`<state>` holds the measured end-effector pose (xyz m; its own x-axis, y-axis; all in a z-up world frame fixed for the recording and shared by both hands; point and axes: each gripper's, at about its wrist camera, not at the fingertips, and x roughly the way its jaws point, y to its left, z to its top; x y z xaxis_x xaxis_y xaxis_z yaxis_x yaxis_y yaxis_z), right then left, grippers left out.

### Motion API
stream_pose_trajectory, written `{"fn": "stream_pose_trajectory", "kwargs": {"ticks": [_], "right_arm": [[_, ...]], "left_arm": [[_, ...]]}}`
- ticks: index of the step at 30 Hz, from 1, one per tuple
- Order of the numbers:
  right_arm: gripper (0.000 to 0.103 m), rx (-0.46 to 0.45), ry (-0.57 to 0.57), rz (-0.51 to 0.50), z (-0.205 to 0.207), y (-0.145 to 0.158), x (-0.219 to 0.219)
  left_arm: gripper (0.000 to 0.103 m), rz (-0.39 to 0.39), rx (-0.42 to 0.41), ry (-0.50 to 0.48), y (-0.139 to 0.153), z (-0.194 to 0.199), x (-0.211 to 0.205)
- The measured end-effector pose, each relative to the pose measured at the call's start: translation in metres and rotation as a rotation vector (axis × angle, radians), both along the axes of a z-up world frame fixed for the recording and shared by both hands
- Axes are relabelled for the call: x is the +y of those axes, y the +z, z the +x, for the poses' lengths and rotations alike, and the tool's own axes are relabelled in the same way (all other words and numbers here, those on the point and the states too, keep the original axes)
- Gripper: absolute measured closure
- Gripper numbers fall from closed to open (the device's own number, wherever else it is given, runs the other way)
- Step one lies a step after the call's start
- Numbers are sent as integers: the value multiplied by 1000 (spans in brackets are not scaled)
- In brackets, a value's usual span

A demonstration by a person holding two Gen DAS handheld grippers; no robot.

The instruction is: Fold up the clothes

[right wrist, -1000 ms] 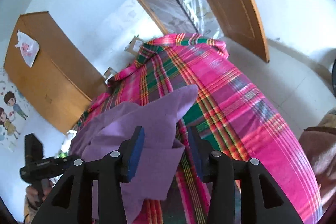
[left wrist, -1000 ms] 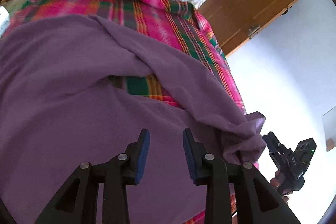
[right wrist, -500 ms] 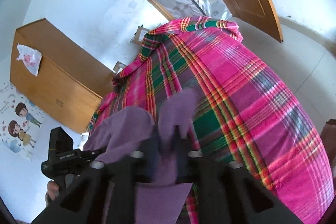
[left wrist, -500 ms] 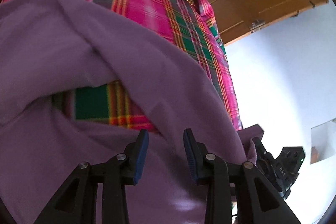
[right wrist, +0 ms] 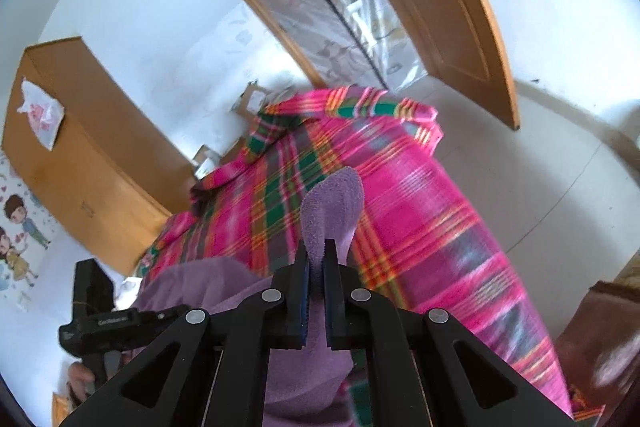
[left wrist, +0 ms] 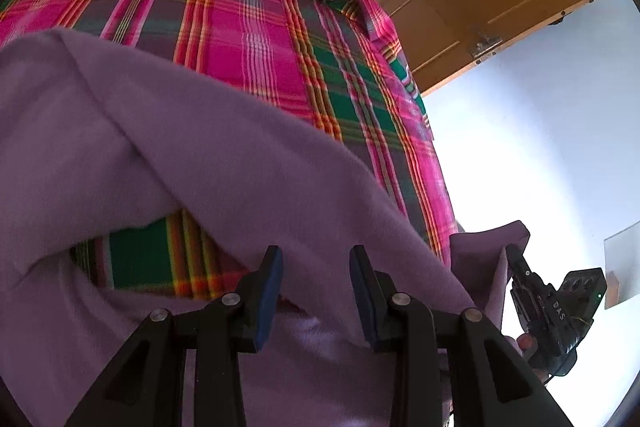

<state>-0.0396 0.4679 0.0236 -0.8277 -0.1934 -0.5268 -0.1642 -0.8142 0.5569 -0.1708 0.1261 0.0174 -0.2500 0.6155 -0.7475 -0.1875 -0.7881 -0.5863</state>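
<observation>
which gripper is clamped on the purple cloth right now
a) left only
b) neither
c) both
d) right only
d: in the right wrist view the right gripper is shut with a fold of the purple cloth pinched between its pads, while in the left wrist view the left gripper is open, with a clear gap between its pads and nothing clamped in it.

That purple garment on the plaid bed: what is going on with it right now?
A person with a gripper in each hand is folding the purple garment on the plaid bedcover. The right gripper is shut on a corner of the cloth. The left gripper is open above the fabric, gripping nothing.
</observation>
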Motion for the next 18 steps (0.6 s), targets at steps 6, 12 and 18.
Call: {"fn": "stream_pose_trajectory", "kwargs": {"ticks": [6, 12, 18], "right_arm": [[97, -24, -78, 55, -18, 1, 23], [97, -38, -138, 117, -34, 3, 39], [97, -72, -184, 172, -56, 2, 51]], "left_arm": [[68, -13, 30, 16, 4, -11, 0], [68, -44, 61, 64, 7, -21, -11], [68, -75, 84, 102, 10, -28, -22]]}}
